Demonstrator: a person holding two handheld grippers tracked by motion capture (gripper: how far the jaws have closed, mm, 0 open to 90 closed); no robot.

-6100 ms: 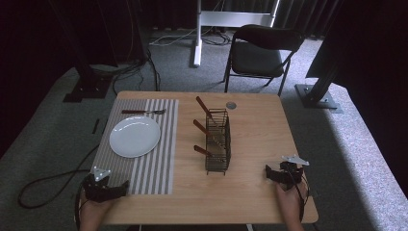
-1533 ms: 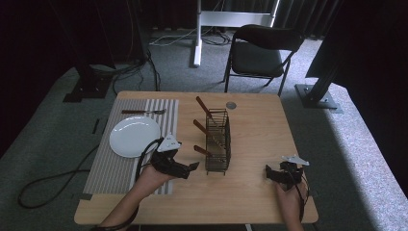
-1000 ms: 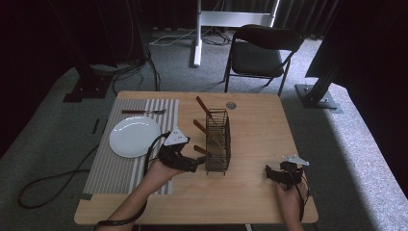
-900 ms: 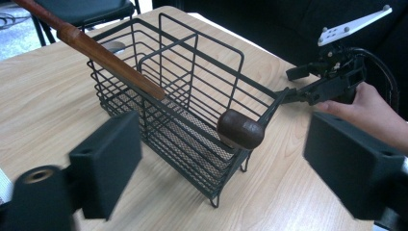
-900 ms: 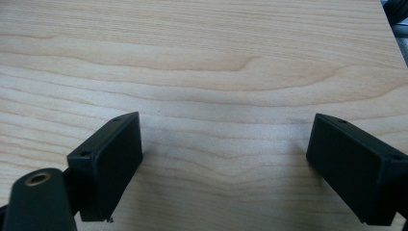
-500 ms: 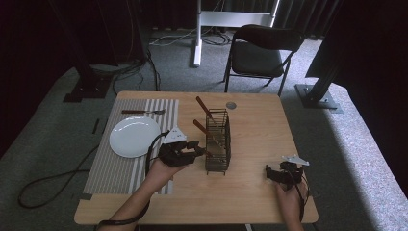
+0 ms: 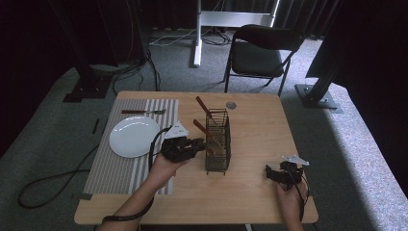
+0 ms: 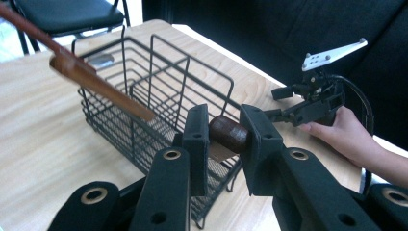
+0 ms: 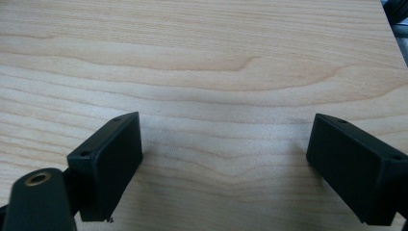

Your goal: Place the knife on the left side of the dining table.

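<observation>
1. A studio-like recording room: black curtains (image 7: 57, 29) hang from nine to three o'clock.
2. Metal stand bases (image 7: 317, 96) and cables (image 7: 43, 187) sit on grey carpet (image 7: 365, 159).
3. A folding chair (image 7: 262, 45) stands at twelve.

Wire basket (image 7: 218, 142) mid-worktop (image 7: 260, 192) with wooden handles (image 7: 204, 109) in it, plate (image 7: 134, 136) on striped mat (image 7: 120, 171) to its left, fork (image 7: 143, 111) behind plate, chair (image 7: 263, 48) beyond worktop

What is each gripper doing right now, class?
Left gripper: just closed, shut on the brown wooden handle sticking out of the wire basket.
Right gripper: open, holding nothing.
</observation>
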